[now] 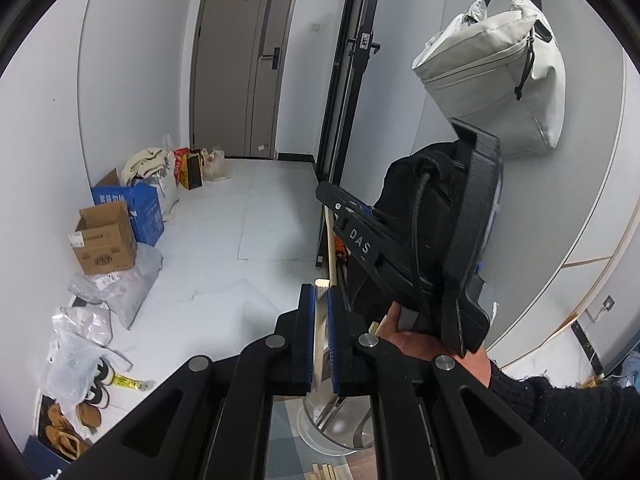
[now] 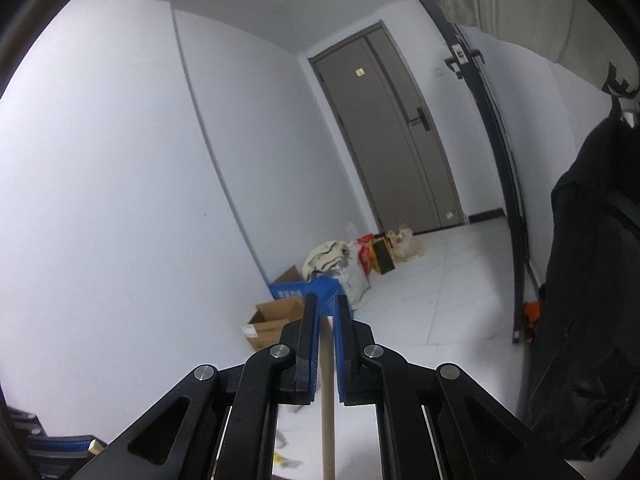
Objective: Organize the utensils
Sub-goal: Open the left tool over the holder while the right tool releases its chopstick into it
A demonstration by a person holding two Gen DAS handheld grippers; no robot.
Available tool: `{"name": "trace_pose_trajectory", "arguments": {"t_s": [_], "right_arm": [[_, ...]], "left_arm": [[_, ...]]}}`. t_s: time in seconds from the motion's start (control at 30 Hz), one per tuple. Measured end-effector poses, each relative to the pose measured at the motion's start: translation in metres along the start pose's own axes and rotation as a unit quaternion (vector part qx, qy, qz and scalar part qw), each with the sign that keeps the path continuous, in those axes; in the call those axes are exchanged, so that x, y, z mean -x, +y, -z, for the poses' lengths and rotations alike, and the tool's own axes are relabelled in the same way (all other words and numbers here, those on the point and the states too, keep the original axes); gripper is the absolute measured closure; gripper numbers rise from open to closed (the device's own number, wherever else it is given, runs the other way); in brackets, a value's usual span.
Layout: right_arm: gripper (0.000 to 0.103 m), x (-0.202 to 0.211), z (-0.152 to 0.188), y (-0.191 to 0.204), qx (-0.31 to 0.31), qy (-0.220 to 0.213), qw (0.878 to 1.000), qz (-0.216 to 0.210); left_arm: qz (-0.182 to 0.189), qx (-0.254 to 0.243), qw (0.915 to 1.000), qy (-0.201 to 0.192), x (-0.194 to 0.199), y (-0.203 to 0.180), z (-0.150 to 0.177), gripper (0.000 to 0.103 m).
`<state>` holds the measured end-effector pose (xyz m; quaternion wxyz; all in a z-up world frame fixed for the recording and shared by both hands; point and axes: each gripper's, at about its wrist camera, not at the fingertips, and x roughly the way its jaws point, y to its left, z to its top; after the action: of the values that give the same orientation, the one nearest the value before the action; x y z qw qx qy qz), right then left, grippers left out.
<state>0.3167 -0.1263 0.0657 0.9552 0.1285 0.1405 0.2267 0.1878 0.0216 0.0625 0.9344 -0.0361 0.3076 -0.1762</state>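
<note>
In the left wrist view my left gripper (image 1: 319, 294) is shut on a flat shiny metal utensil handle (image 1: 320, 332), which stands upright between the blue pads. Its lower end reaches down to a clear round holder (image 1: 310, 430) just below, where other utensils lean. To the right a hand (image 1: 424, 340) holds my right gripper (image 1: 335, 205), which grips a pale wooden stick (image 1: 331, 252). In the right wrist view the right gripper (image 2: 325, 306) is shut on that wooden stick (image 2: 327, 408), which runs down out of the frame.
Loose wooden sticks (image 1: 328, 472) lie by the holder. A black backpack (image 1: 412, 216) and a pale bag (image 1: 492, 72) hang close on the right. Cardboard boxes (image 1: 106, 240), plastic bags (image 1: 76, 356) and shoes (image 1: 90, 412) line the left wall. A grey door (image 1: 240, 60) stands at the far end.
</note>
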Motion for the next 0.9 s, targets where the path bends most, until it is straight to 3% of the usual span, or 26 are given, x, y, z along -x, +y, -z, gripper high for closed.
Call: {"name": "trace_pose_trajectory", "arguments": {"t_s": [0.43,0.73,0.8,0.9], "right_arm": [[0.094,0.024,0.013,-0.005,0.021,0.025,0.999,-0.038],[0.094,0.071,0.042,-0.021,-0.018,0.067,0.997,-0.042],[0.094,0.076,0.043,-0.025,-0.028,0.07,0.996,-0.043],[0.086,0.103,0.044,-0.039,-0.078,0.074,0.994,-0.032]], "left_arm": [[0.022,-0.017,0.9992,0.028,-0.014,-0.006,0.009,0.101],[0.05,-0.01,0.9979,0.04,-0.016,-0.008,0.018,0.1],[0.054,-0.007,0.9973,0.048,-0.015,-0.008,0.02,0.094],[0.038,0.013,0.9984,0.041,-0.005,-0.004,0.021,0.074]]}}
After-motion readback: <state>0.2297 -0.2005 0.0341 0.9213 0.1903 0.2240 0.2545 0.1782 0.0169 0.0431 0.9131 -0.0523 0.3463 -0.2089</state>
